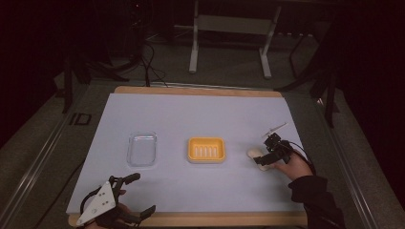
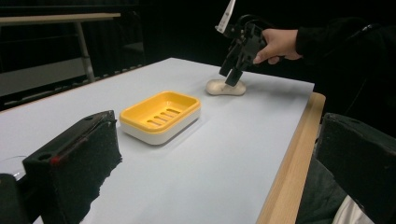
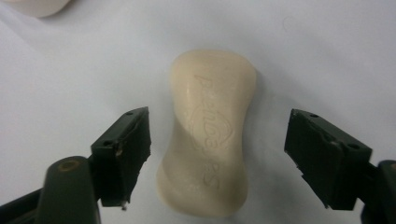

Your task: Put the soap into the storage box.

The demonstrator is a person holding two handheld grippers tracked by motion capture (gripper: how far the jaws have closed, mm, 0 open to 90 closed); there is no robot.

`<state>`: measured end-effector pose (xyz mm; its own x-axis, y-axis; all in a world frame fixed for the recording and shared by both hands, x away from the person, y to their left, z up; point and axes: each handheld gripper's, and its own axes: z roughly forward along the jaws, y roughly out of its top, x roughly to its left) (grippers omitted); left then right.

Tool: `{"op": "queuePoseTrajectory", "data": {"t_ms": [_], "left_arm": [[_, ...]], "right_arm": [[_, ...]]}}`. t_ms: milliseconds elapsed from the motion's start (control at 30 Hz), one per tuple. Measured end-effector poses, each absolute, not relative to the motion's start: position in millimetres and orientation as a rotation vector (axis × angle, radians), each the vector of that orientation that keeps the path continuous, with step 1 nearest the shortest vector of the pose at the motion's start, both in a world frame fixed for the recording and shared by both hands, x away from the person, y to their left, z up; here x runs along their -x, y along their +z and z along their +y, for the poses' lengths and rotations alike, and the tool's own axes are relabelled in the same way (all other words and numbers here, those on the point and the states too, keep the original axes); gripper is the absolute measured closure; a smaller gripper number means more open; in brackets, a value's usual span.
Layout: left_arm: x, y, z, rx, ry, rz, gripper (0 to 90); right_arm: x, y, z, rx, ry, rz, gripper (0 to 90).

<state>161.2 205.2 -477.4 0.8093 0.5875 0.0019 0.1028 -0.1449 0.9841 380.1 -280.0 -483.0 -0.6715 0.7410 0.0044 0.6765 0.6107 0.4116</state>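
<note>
A cream bar of soap [image 3: 210, 135] with raised lettering lies flat on the white table cover. My right gripper [image 3: 217, 158] hangs just above it, open, one jaw on each long side and neither touching. From above, the soap [image 1: 254, 153] sits right of a yellow soap dish [image 1: 206, 149], with the right gripper [image 1: 270, 155] over it. In the left gripper view the soap [image 2: 219, 87] lies beyond the dish [image 2: 161, 115]. My left gripper [image 1: 136, 193] is open near the table's front left edge, holding nothing.
A clear plastic lid or tray [image 1: 142, 149] lies left of the yellow dish. The wooden table edge [image 1: 191, 218] runs along the front. A metal stand [image 1: 229, 38] is on the floor behind the table.
</note>
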Motion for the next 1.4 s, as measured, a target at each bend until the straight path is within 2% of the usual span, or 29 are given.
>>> {"op": "queuePoseTrajectory", "data": {"t_ms": [667, 933, 1400], "left_arm": [[-161.0, -478.0, 204.5, -1.697, 0.460, 0.543, 0.0], [-160.8, -478.1, 204.1, -1.699, 0.460, 0.542, 0.0], [-162.3, -478.8, 203.6, -1.706, 0.460, 0.545, 0.0]], "right_arm": [[-392.3, -504.0, -267.8, -1.191, 0.441, 2.713, 34.9], [-389.2, -502.7, -264.1, -1.203, 0.436, 2.707, 47.8], [-392.6, -496.4, -258.8, -1.118, 0.314, 2.775, 49.6]]}}
